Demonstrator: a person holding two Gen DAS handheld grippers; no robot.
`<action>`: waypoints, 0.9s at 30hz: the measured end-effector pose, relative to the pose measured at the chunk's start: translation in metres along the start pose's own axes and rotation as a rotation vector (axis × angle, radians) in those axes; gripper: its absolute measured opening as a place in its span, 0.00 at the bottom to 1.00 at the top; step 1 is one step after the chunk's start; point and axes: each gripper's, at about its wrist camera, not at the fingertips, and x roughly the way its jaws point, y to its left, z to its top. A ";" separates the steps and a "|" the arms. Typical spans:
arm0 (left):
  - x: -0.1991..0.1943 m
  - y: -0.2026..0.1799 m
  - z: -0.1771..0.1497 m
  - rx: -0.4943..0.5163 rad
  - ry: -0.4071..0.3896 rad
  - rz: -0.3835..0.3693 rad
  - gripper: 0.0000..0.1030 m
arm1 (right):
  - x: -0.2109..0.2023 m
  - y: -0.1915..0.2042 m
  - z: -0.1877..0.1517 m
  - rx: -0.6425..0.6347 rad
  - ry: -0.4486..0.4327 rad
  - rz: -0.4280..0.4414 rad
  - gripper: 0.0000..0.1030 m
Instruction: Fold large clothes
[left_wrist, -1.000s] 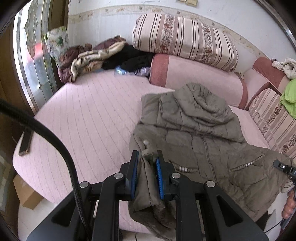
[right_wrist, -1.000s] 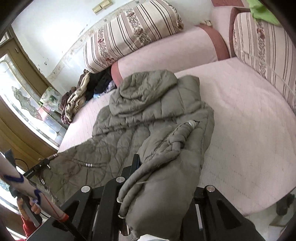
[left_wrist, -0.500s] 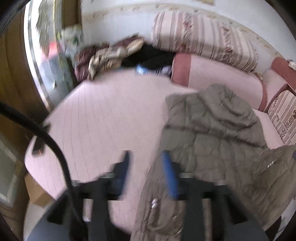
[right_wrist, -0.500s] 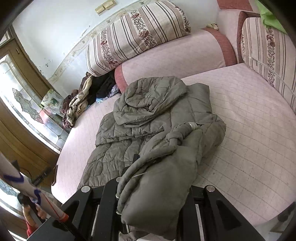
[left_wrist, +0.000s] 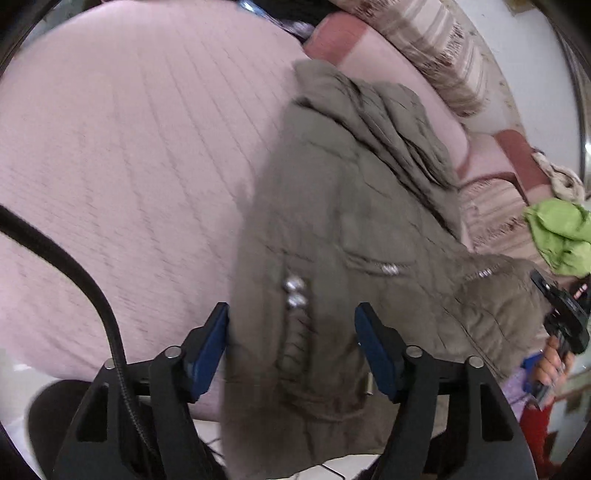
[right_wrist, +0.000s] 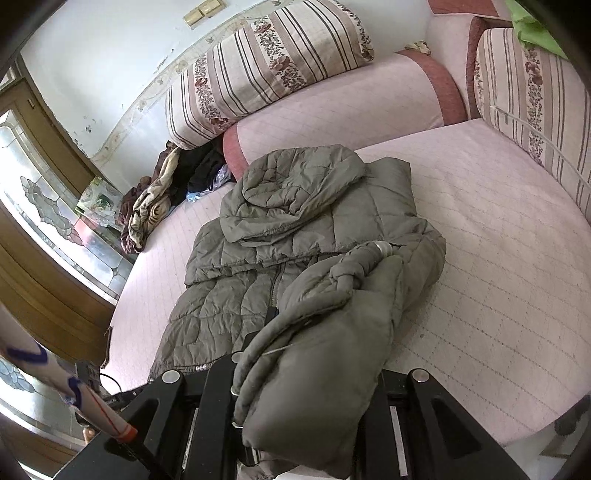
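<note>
the olive quilted hooded jacket (right_wrist: 295, 236) lies on the pink bed (right_wrist: 498, 258), its left side laid down. the left gripper (left_wrist: 291, 347), jaws just opened, straddles the hem, apart; the right gripper (right_wrist: 306, 398) clamps a folded-over sleeve bundle. next, probably laying that down.

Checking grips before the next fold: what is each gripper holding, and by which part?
The right gripper is shut on the olive jacket at its folded-over sleeve. The left gripper holds nothing: its jaws have just been opening, astride the jacket's hem without pressing.

Hooded jacket (right_wrist: 295, 236) spread on the bed (right_wrist: 480, 221), bolster cushion (right_wrist: 266, 70) behind it — heap of clothes (right_wrist: 155, 199) at its far left, hem over the near edge.
</note>
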 end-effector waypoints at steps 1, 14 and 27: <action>0.003 -0.003 -0.003 0.004 0.002 -0.005 0.71 | 0.000 0.000 0.000 0.001 0.000 0.000 0.18; -0.012 -0.050 -0.010 0.118 -0.040 0.207 0.17 | 0.002 -0.004 -0.002 0.018 -0.001 0.009 0.18; -0.053 -0.146 0.029 0.318 -0.250 0.366 0.17 | 0.006 -0.007 0.013 0.040 -0.023 0.008 0.18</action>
